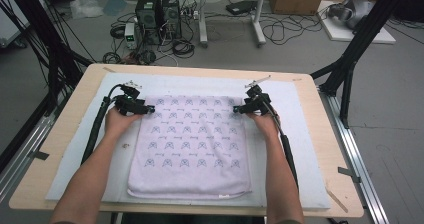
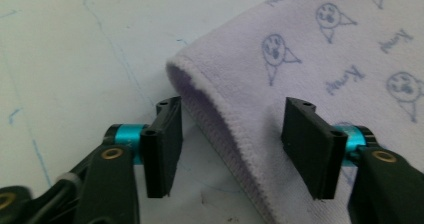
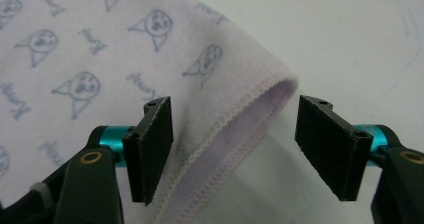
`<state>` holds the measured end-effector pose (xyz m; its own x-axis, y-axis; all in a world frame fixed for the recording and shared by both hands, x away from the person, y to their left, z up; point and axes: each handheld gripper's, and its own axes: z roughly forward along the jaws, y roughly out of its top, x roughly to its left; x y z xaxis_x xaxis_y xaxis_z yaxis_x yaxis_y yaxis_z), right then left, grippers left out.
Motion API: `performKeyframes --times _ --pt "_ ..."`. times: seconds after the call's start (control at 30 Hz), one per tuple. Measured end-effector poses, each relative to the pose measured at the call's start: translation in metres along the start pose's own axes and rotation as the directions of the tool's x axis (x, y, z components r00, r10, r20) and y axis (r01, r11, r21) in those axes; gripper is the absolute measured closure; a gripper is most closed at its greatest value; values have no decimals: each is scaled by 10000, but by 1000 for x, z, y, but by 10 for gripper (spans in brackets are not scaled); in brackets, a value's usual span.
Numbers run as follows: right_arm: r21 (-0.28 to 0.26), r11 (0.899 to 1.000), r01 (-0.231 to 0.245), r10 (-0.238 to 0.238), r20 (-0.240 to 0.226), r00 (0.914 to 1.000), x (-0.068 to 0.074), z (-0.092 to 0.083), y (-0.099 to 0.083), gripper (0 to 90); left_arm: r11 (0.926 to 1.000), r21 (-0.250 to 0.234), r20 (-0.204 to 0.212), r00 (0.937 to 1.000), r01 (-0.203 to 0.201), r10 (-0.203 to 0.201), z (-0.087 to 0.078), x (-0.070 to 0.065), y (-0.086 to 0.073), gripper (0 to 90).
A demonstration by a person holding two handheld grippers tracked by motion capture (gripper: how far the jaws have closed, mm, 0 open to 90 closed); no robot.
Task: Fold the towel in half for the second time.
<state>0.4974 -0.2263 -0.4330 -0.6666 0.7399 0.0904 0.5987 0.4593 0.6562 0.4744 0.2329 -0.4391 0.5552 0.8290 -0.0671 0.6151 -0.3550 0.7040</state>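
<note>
Cables, computer towers and cardboard boxes are seen on the grey floor beyond the wooden bench (image 1: 65,134), on which a white mat (image 1: 295,134) is spread. In the high view, a lilac towel (image 1: 192,144) printed with small faces is laid flat in the middle of the mat, its near hem close to the near edge of the bench. Two bare forearms are stretched forward from the near edge, one along each side of the towel. The left gripper (image 1: 149,110) is held at the towel's far left corner and the right gripper (image 1: 235,109) at its far right corner, both pointed inward. The jaws are too small there for the gap to be judged, and each corner is partly covered by its gripper.

In the left gripper view, the left gripper (image 2: 231,144) is seen with jaws parted, astride the folded edge of the towel (image 2: 310,49); the pads are not pressed on it. The lower jaw bodies are cut off by the frame.

In the right gripper view, the right gripper (image 3: 235,144) is likewise spread, with the stitched hem of the towel (image 3: 100,49) between the jaws, unclamped.
</note>
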Motion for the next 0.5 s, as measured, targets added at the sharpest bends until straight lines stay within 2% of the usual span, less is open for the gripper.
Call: performKeyframes --times 0.03,0.1,0.13,0.17,0.2,0.23,0.3,0.4,0.5 --pt "135 9999 -31 31 -67 10000 0 3 -1 341 10000 -27 -77 10000 -25 25 -1 0 0 456" --pt "99 9997 212 -215 308 9993 3 4 -3 425 10000 -96 50 10000 25 -25 -2 1 -1 552" --pt "-46 9997 259 -258 203 9995 4 3 -4 523 10000 -88 186 9998 38 -36 -2 2 -1 630" --pt "-121 9996 249 -249 20 9997 5 3 -5 571 10000 -90 202 9998 -1 3 -2 0 -1 668" --pt "-125 9994 322 -323 -112 9994 5 3 -5 641 9999 -90 405 9991 -81 85 -1 0 0 712" --pt "-120 9996 237 -241 -364 9990 6 3 -4 702 9999 -90 553 9984 -101 106 -1 -2 0 795" --pt "-54 9999 162 -165 -820 9965 6 3 -4 814 9999 -48 487 9987 -149 151 -1 -3 0 827" --pt "36 9996 282 -277 -905 9955 10 2 -1 831 9999 -86 517 9986 -118 122 -3 -4 1 840" --pt "-71 9997 250 -255 -865 9959 9 -4 1 834 9993 -258 457 9985 -288 299 -7 -6 4 846"
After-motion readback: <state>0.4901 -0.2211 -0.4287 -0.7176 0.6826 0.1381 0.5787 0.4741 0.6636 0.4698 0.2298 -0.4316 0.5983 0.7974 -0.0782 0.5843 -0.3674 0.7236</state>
